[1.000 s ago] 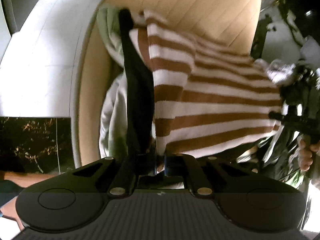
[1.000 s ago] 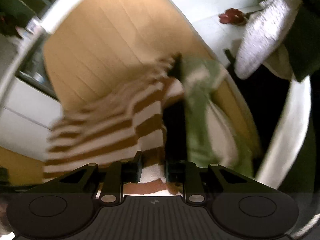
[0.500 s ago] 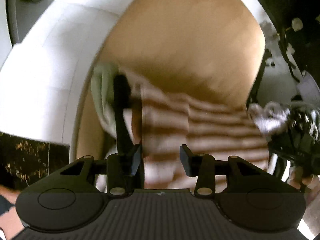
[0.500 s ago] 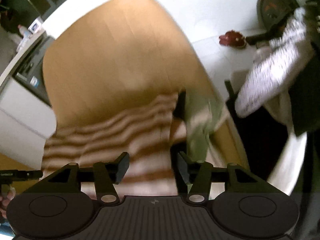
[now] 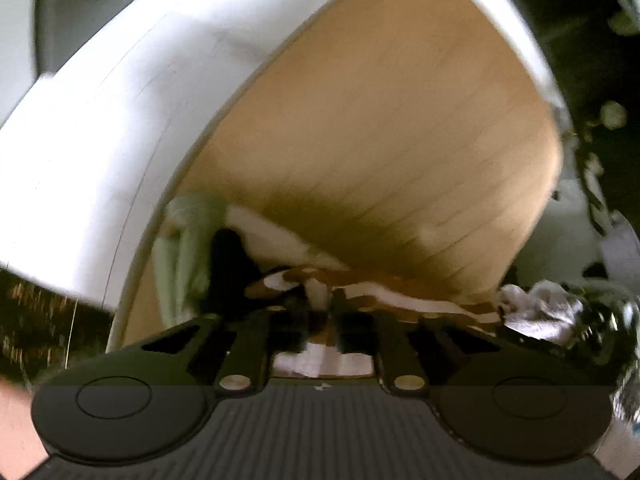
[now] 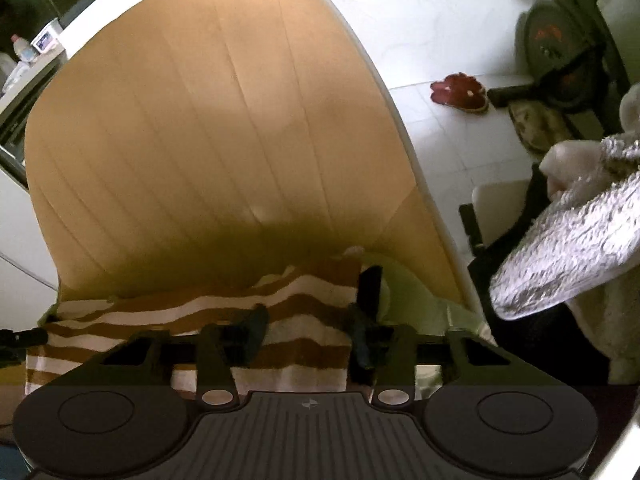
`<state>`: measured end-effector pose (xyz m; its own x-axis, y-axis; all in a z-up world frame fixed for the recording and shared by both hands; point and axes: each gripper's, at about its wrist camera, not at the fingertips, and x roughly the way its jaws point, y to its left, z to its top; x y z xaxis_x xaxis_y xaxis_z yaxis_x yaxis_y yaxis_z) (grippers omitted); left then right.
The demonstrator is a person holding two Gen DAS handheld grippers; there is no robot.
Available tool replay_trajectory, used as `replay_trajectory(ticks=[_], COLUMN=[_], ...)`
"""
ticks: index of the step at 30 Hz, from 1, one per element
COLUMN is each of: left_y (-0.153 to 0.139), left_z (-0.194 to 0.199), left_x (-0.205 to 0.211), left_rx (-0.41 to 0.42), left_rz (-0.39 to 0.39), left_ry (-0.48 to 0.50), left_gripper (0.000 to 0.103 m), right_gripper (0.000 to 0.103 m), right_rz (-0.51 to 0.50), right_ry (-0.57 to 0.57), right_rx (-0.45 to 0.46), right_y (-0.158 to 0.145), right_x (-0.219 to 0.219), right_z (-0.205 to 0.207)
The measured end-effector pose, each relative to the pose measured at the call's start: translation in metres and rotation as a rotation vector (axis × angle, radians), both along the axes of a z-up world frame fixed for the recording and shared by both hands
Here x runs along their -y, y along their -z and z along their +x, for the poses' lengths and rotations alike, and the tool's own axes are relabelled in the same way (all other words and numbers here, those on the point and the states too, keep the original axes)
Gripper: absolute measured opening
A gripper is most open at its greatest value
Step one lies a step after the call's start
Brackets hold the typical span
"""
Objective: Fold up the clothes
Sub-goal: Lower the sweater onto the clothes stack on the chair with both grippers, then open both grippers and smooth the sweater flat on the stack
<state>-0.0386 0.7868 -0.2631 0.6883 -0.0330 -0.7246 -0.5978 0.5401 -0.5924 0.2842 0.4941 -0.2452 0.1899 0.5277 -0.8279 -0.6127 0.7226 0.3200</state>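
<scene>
Red slipper (image 6: 460, 92) on white tiled floor (image 6: 440, 40).

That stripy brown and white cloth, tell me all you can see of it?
The striped garment looks like a soft knit with broad brown and white bands. It lies rumpled along the near edge of the tan wooden table, beside a pale green cloth on its right. In the left wrist view only a narrow, blurred strip of it shows. The right gripper hangs over it, jaws apart around a fold. The left gripper is closed at its edge; whether it pinches fabric is unclear.
</scene>
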Motion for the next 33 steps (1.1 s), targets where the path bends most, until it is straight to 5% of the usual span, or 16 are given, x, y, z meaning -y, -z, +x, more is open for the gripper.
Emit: replay_trajectory(ticks=[2,4,7,10,12,13,15,17,22,28,33], left_y=[-0.012,-0.023,-0.022,-0.007,-0.004,-0.006,-0.013,-0.024,-0.046,-0.038,-0.015], left_z=[-0.002,-0.008,-0.017,-0.018,-0.021,-0.023,-0.021,-0.021,-0.016,-0.019,-0.015], left_x=[0.006,0.012,0.014,0.008,0.006,0.007,0.018,0.033,0.078,0.124,0.137], left_rx=[0.052,0.091,0.010,-0.171,-0.199,-0.201,-0.210,-0.202,-0.170,-0.188,-0.260], left_rz=[0.057,0.111,0.171,0.231,0.226,0.230,0.265,0.322,0.396,0.353,0.401], left_ry=[0.041,0.068,0.057,0.003,-0.022,-0.035,-0.024,0.011,0.109,0.158,0.178], left_gripper=[0.005,0.005,0.005,0.016,0.038,0.042,0.056,0.062,0.074,0.078,0.088], right_gripper=[0.004,0.003,0.003,0.005,0.019,0.034,0.041,0.063,0.095,0.100,0.101], right_rz=[0.031,0.078,0.112,0.032,-0.023,-0.030,-0.034,-0.036,-0.046,-0.114,-0.231], right_ry=[-0.011,-0.010,-0.008,-0.020,0.009,0.027,0.054,0.063,0.000,-0.091,-0.077], right_rx=[0.025,0.054,0.083,0.120,0.144,0.141,0.139,0.146,0.204,0.224,0.222], right_y=[-0.004,-0.013,-0.020,-0.012,-0.005,-0.002,-0.003,-0.008,-0.026,-0.024,0.000], right_x=[0.006,0.013,0.020,0.015,0.011,0.010,0.011,0.013,0.016,0.023,0.028], right_z=[-0.004,-0.006,-0.005,-0.006,-0.005,-0.004,-0.006,-0.012,-0.048,-0.096,-0.112])
